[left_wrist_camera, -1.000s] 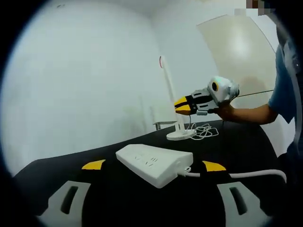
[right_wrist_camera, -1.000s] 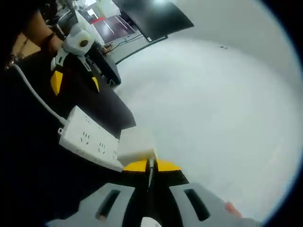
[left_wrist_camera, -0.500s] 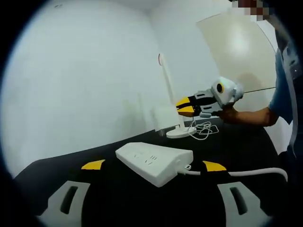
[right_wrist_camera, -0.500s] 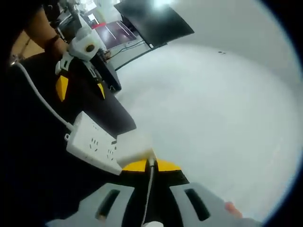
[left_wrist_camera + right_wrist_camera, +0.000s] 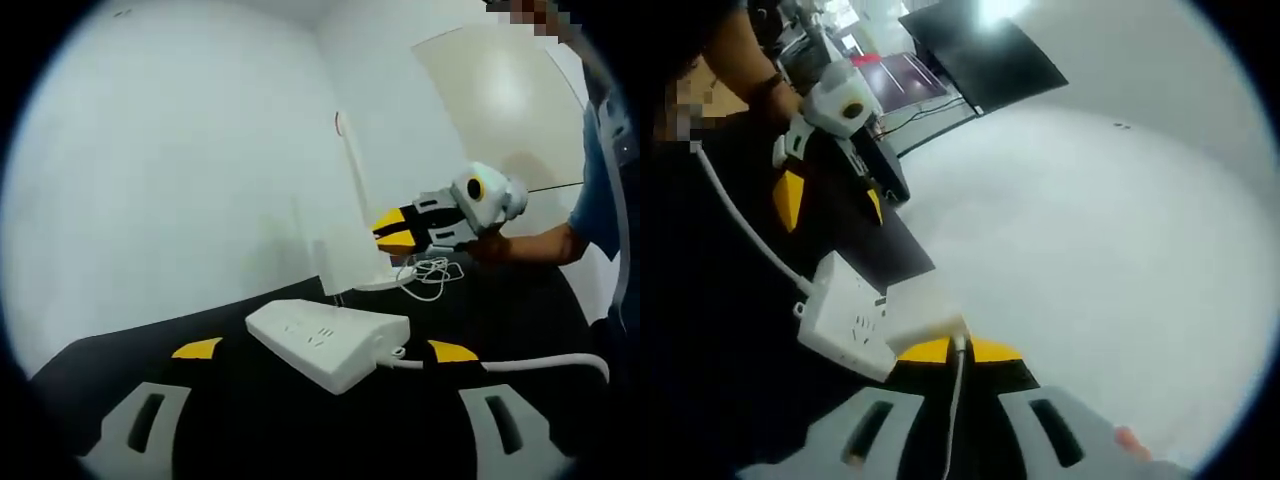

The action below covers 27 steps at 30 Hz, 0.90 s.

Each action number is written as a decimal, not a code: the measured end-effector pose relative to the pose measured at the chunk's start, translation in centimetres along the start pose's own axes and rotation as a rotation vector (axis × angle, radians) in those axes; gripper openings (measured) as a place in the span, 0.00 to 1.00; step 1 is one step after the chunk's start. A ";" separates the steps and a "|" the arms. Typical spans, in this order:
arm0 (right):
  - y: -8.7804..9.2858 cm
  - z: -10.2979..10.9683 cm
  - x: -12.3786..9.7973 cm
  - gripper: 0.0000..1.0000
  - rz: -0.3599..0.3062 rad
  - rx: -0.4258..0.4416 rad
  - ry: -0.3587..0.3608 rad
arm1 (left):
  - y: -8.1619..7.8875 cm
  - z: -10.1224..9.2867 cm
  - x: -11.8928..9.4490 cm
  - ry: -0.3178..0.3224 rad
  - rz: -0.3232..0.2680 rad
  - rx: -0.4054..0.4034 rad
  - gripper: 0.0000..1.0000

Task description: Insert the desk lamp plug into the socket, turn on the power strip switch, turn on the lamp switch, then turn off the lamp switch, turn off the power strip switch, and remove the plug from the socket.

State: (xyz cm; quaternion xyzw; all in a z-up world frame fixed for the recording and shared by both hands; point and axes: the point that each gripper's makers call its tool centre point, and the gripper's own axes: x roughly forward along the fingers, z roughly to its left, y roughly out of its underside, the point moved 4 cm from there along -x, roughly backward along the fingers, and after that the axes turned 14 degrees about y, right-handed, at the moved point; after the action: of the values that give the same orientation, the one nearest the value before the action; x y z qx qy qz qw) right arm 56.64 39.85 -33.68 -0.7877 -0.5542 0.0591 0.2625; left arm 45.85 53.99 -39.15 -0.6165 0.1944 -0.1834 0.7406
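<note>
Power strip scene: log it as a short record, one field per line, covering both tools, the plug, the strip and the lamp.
right tool: shut on the plug, held in the air above the table
plug: white block at the jaw tips, its cord running back between them
power strip: lies flat on the black table, sockets up, nothing plugged in
strip cable: leaves the strip's end toward the table edge
left tool: open, jaws either side of the strip, not touching it
desk lamp: white, stands behind, loose cord by its base
</note>
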 end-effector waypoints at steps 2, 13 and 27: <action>0.0 0.4 0.1 0.07 -0.004 -0.007 -0.011 | 0.0 0.0 0.0 0.000 0.000 0.000 0.77; 0.8 0.5 -0.3 0.07 -0.006 -0.016 -0.030 | -0.1 0.0 0.0 -0.001 -0.001 0.000 0.76; 1.9 0.8 -0.8 0.07 -0.011 -0.110 -0.088 | 0.2 0.4 0.0 -0.006 0.007 0.000 0.76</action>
State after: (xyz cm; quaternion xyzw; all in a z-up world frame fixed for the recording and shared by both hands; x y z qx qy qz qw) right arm 57.65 38.88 -35.45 -0.7945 -0.5720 0.0618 0.1945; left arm 46.06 54.36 -39.29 -0.6164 0.1946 -0.1789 0.7417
